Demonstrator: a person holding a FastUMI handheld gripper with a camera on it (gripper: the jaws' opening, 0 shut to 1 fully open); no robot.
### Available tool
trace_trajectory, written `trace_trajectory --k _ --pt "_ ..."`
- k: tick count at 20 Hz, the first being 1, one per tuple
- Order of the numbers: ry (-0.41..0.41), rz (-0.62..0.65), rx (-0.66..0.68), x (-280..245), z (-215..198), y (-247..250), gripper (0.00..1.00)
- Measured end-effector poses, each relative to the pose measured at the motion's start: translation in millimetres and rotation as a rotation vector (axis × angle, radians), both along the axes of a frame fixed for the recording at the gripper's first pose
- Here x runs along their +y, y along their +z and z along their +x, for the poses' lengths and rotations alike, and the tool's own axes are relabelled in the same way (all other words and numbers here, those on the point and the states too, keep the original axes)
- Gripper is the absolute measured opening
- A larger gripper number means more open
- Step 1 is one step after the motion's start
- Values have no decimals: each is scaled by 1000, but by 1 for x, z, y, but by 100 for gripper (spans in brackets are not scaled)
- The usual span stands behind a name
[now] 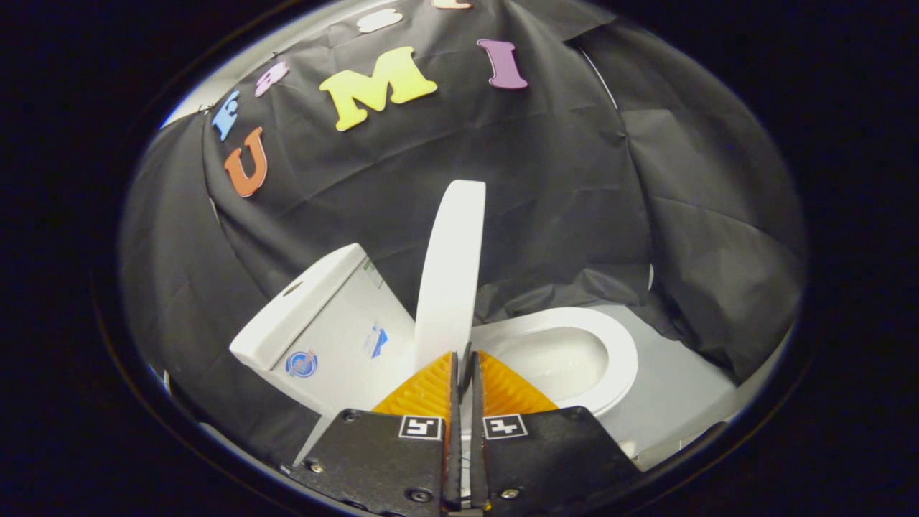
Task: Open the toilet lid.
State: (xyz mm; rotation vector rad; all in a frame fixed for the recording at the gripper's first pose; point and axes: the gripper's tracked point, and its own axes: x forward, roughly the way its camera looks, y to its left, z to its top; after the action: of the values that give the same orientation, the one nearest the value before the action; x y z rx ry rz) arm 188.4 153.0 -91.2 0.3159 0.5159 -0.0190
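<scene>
Toilet lid [451,273] is up, standing about upright on edge, straight ahead of my gripper [464,366] and rising well above the fingertips. I see it edge-on, a white narrow slab, its lower end dropping right into the line of my fingers [429,388].

My gripper is nearly closed, just a thin slit between the two fingers. The lid's bottom edge meets that slit right at the tips; can't tell for sure whether both fingers actually press on it or just sit against it.

Beyond my right finger: the toilet seat [610,345], white oval ring, lying flat, with the bowl [553,359] open and white inside. Seat is down, lid clear of it.

Beyond my left finger: the tank [337,337], white, boxy, tilted in this view, with its tank cover [294,309] on top. Small stickers on the tank's side; a round blue one [301,364] low near my left finger, another bluish one [376,340] closer to the lid. The lid stands between tank and bowl.

Past the seat, farther right, a pale grey floor [675,388].

Black cloth wall [560,201] behind everything, creased, wrapping around left and right of the toilet.
</scene>
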Motion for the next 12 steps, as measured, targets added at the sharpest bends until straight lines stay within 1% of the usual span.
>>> trace_trajectory --k 8,12 --pt "63 -73 -20 38 4 11 10" --pt "70 -93 -29 52 5 14 10"
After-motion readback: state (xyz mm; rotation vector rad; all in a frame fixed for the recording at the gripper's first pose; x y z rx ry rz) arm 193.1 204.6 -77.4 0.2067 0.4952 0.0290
